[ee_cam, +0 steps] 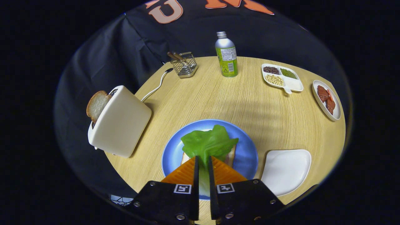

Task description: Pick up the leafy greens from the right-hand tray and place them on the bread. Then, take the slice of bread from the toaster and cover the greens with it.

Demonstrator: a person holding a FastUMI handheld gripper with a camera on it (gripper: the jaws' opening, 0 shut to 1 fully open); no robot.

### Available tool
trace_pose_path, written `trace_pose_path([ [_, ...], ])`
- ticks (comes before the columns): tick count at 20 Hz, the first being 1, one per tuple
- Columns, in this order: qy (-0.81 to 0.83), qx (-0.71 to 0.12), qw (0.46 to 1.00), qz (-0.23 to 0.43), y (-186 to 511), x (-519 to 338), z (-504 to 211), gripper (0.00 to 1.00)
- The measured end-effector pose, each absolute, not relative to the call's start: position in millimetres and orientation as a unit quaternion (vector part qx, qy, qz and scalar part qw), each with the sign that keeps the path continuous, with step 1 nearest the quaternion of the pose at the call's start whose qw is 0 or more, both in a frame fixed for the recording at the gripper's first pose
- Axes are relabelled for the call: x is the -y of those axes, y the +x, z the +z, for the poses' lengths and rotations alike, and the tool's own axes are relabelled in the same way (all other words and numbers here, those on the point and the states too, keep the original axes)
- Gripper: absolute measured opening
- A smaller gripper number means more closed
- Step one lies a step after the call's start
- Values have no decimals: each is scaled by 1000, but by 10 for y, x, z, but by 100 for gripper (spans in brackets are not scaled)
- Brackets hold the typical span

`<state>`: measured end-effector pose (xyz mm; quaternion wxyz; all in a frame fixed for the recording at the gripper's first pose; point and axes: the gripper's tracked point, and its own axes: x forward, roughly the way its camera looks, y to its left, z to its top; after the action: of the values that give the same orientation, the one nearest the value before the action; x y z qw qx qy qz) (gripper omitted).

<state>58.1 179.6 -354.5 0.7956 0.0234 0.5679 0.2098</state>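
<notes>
With the gripper [203, 164] pinching the stem of the lettuce [207, 143] draped over the bread [232, 155] on the blue plate [247, 150], it should lower flat before releasing, the toaster [120, 122] waiting at ten o'clock.

You get one fisheye camera riding on the gripper [203, 162], looking forward and down along its two fingers. It sits close above the near edge of the round table [250, 106], just over the blue plate [247, 150]. Facing the far edge, you see the toaster [122, 122] at left and the bottle [226, 59] across the table.
</notes>
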Motion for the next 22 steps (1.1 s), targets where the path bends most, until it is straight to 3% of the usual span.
trace_pose_path([
  [3, 25, -566, 798, 205, 589, -1782, -3525, 23],
  [11, 25, -535, 817, 214, 700, -1967, -3186, 31],
  [22, 29, -501, 837, 219, 968, -2704, -2414, 76],
])
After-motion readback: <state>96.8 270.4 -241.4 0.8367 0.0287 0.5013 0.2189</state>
